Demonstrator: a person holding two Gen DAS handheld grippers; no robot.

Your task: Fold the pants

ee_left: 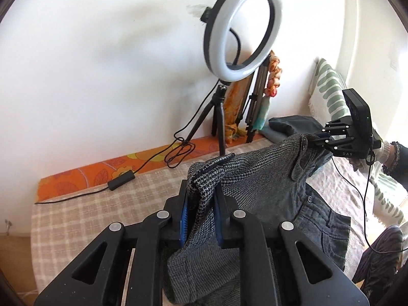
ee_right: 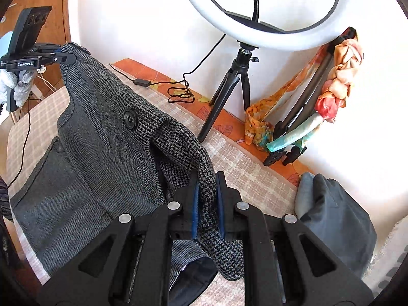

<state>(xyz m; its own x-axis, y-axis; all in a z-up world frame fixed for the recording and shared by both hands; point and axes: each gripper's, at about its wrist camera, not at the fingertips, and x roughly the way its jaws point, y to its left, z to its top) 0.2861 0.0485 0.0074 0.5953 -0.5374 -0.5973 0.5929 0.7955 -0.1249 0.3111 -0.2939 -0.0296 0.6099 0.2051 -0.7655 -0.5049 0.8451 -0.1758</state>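
Grey houndstooth pants [ee_left: 257, 178] hang by the waistband between my two grippers, above the checked bed cover. My left gripper [ee_left: 202, 199] is shut on one end of the waistband. My right gripper [ee_right: 207, 191] is shut on the other end; it also shows in the left wrist view [ee_left: 312, 137]. The left gripper shows in the right wrist view [ee_right: 67, 56], pinching the far corner. The pants [ee_right: 102, 137] sag in the middle, with a black button [ee_right: 130, 118] showing. Their legs drape onto the bed.
A ring light on a tripod [ee_left: 242, 28] stands on the bed by the white wall, its cable and black box [ee_left: 121, 178] on the cover. Folded dark clothes [ee_right: 334, 219] lie to the right. Scarves hang on a folded stand [ee_right: 334, 76]. A patterned pillow [ee_left: 329, 84] lies beyond.
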